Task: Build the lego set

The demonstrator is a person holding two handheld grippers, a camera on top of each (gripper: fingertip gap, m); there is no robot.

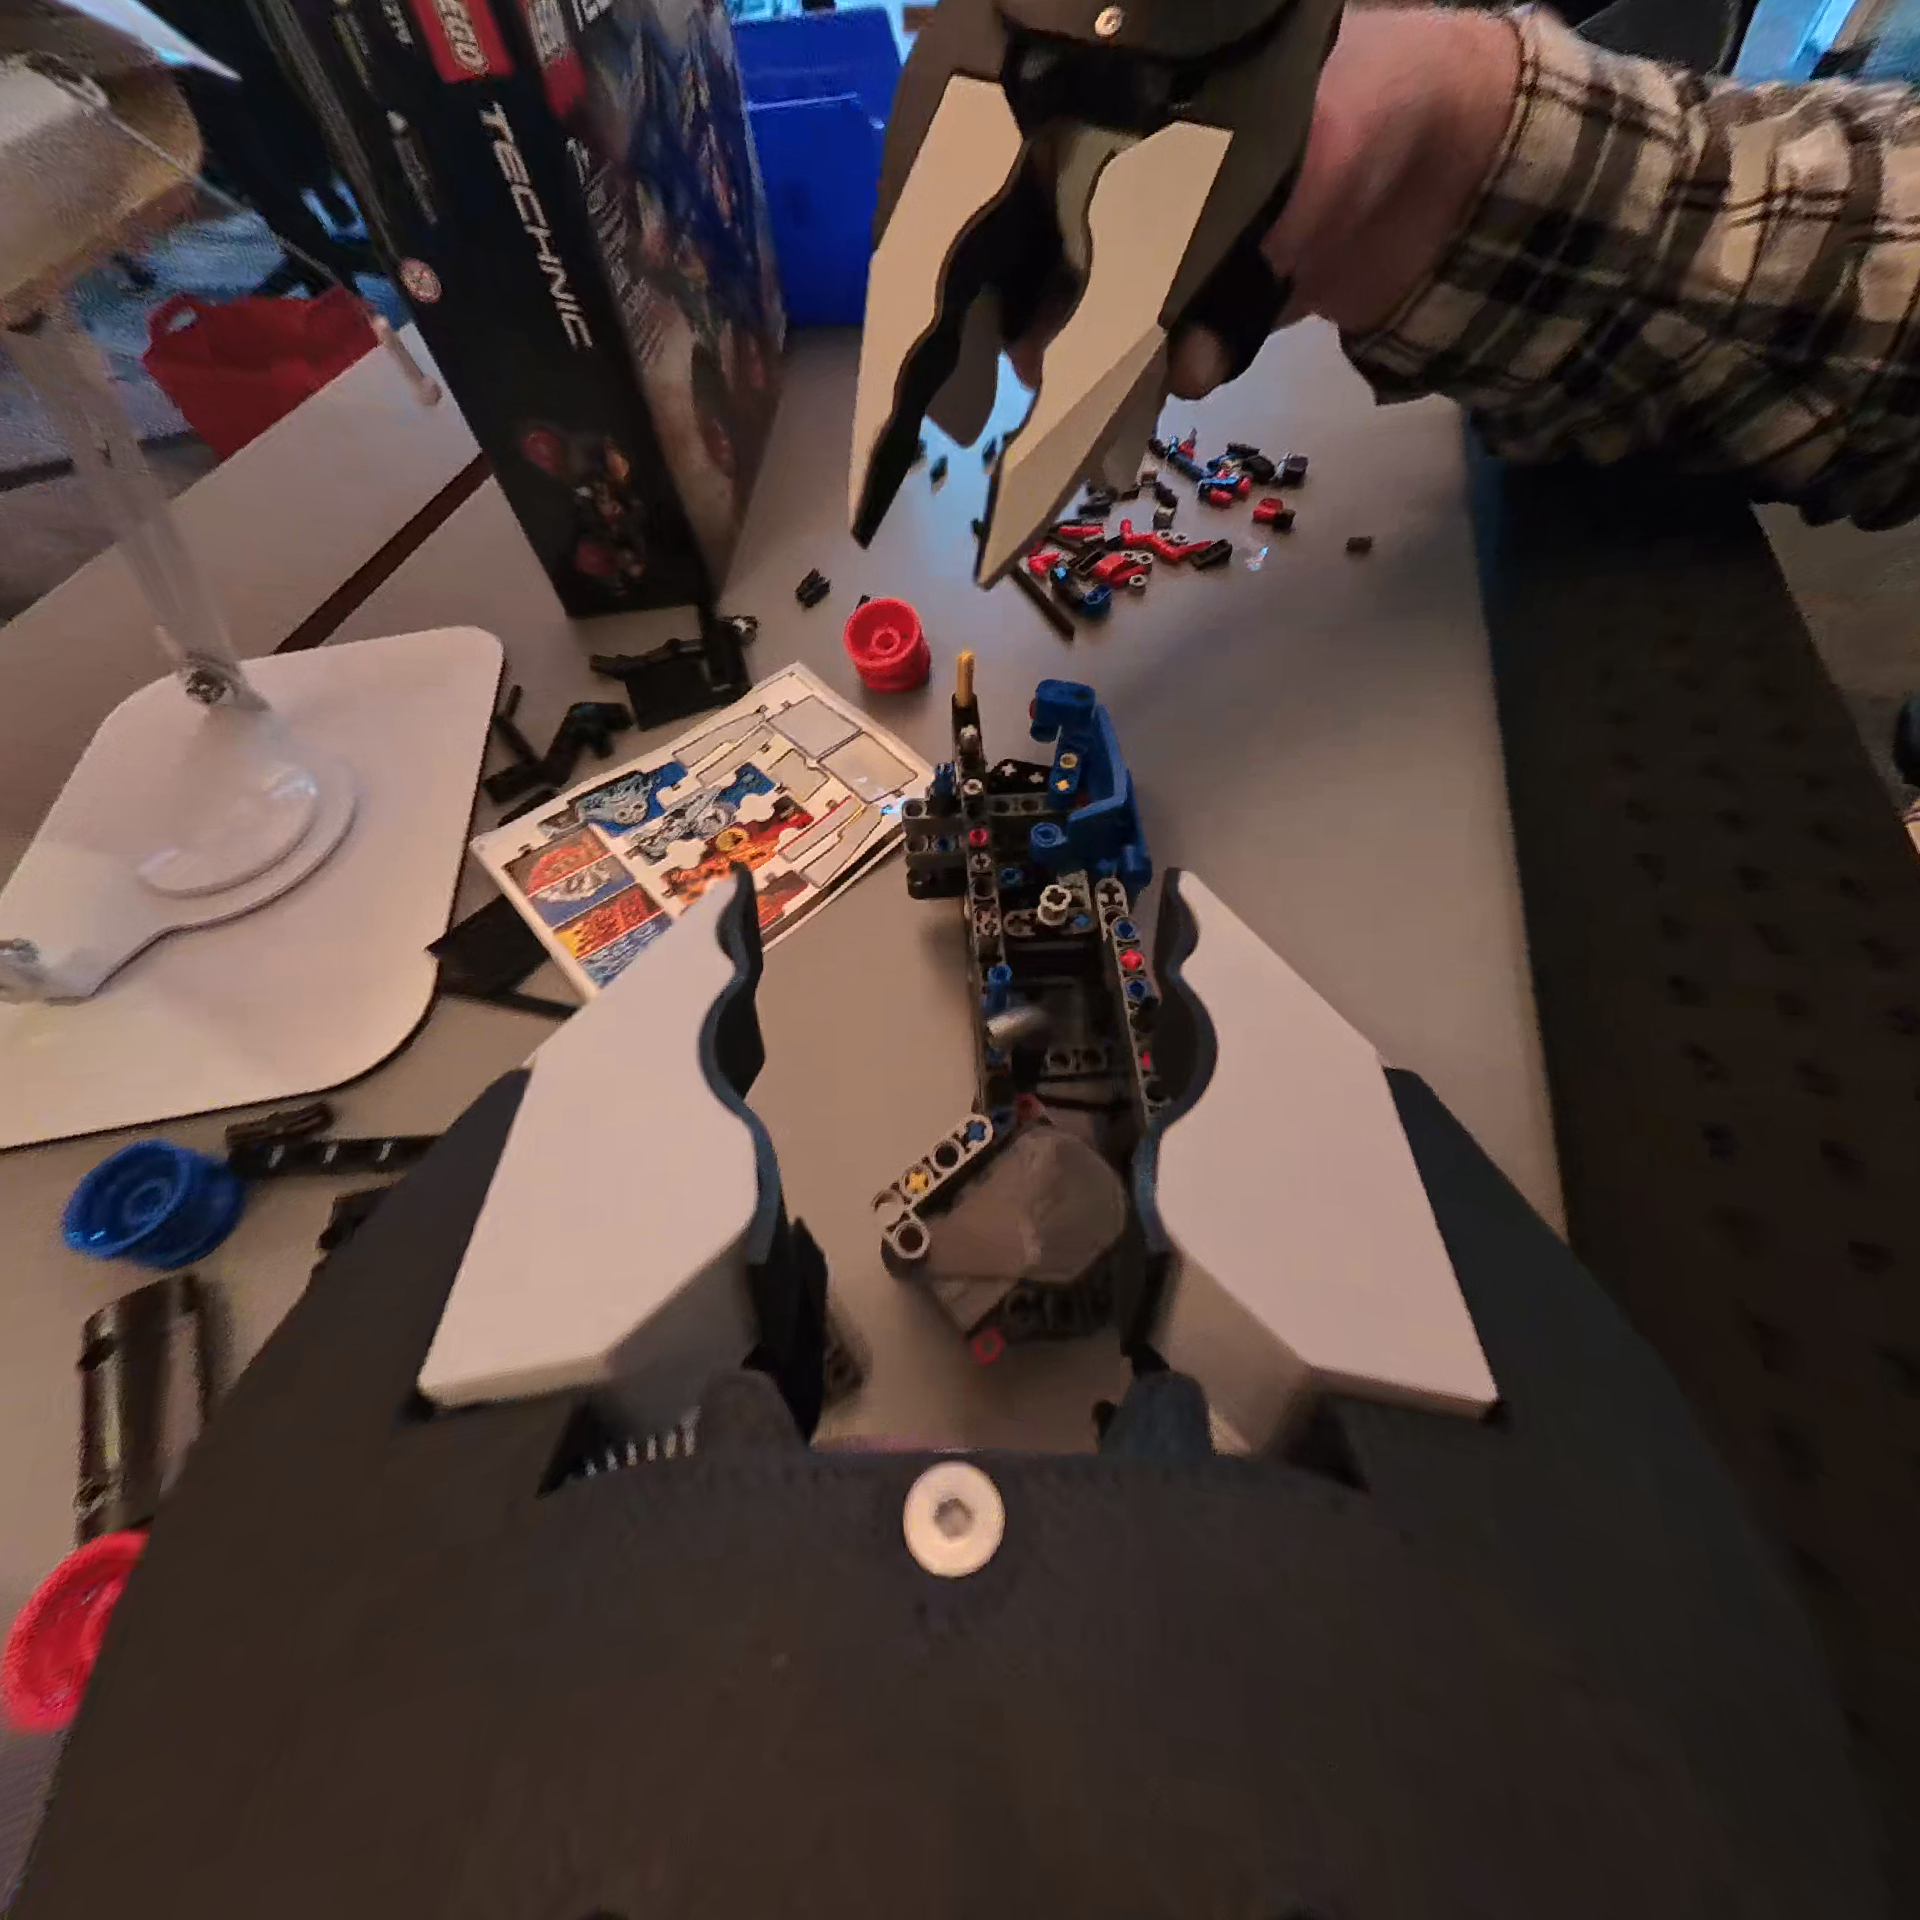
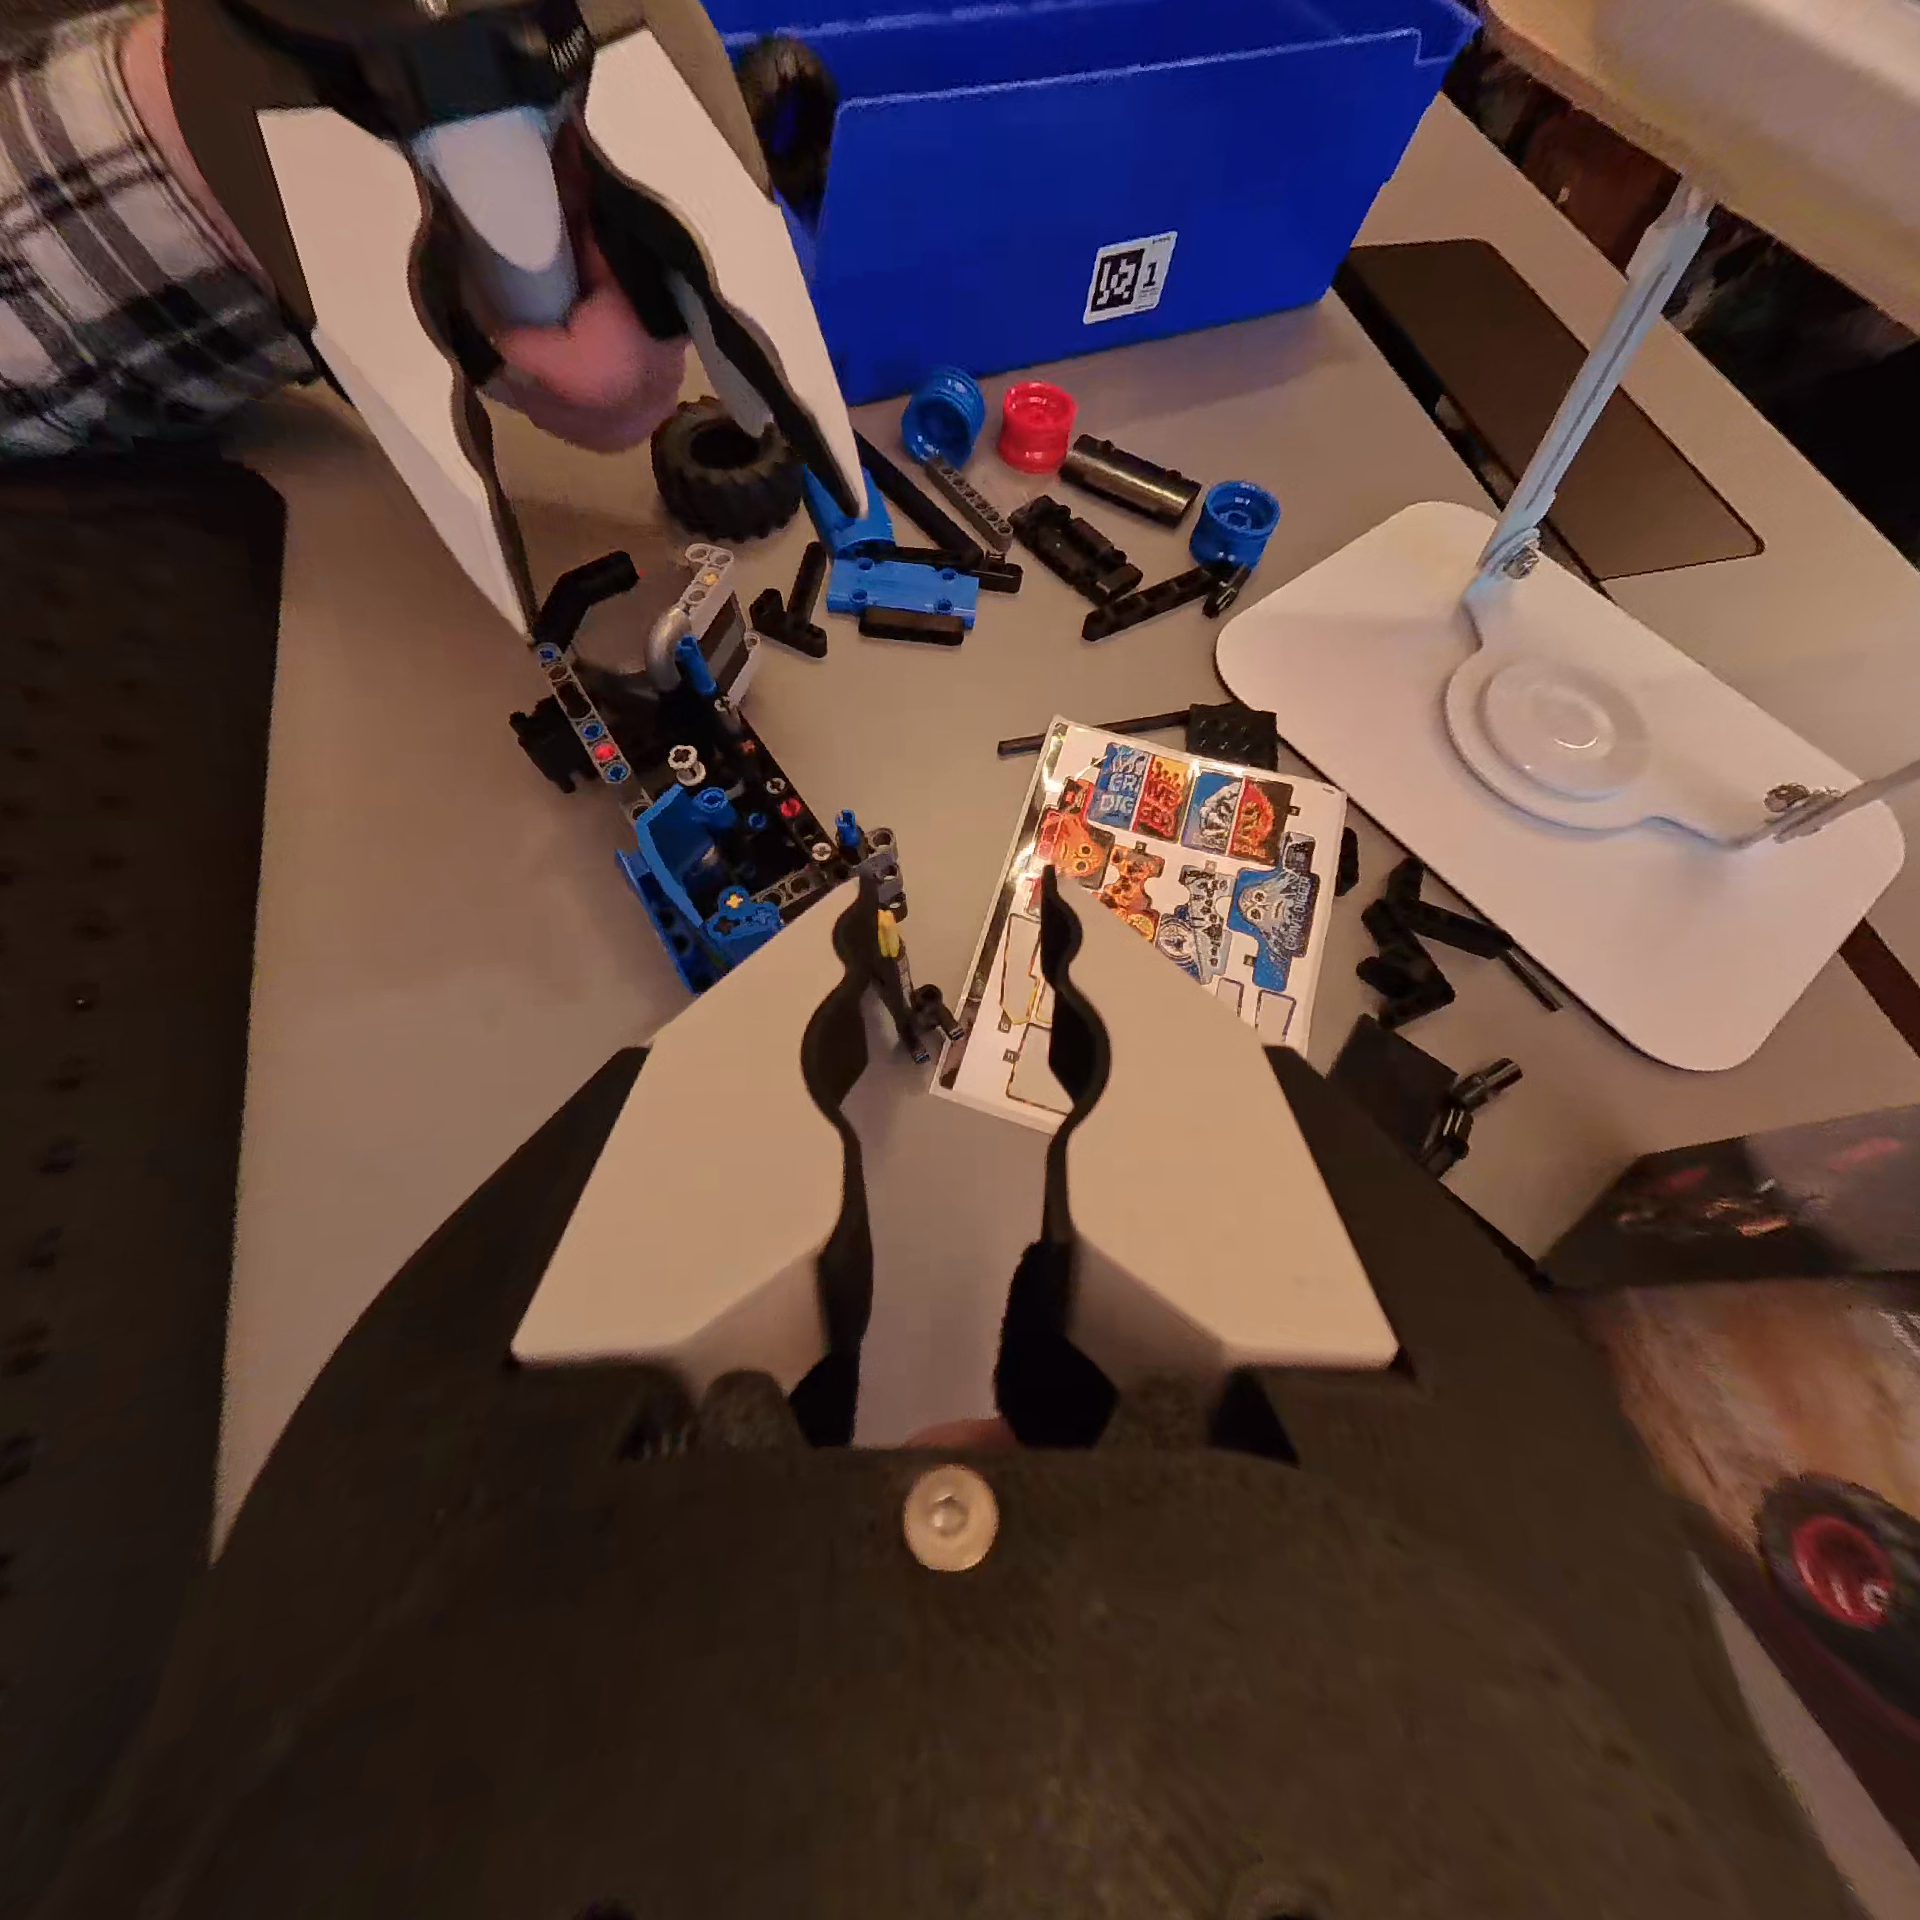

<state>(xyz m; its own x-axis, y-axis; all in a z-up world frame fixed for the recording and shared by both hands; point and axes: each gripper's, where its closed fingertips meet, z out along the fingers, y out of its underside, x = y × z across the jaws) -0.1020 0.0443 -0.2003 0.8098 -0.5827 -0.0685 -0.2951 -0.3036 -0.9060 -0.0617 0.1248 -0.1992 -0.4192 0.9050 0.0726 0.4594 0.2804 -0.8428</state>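
Item: half-built Technic chassis [image 1: 1039, 997] — studless black and grey beams, blue panels, a tan axle upright — lying on the matte grey table [image 1: 1351, 727]. My left gripper [image 1: 956, 894], white wedge fingers with wavy black pads, stands wide apart astride the chassis, the right pad [image 1: 1179, 997] apparently against its side; I can't tell whether it grips. My right gripper [image 2: 951, 894] hovers, parted, empty, beside the glossy sticker sheet [image 2: 1164, 894]. Only the right wrist view shows the blue plastic bin [image 2: 1091, 187] and knobbly black tyre [image 2: 722, 473]; only the left shows the loose small-parts pile [image 1: 1164, 520].
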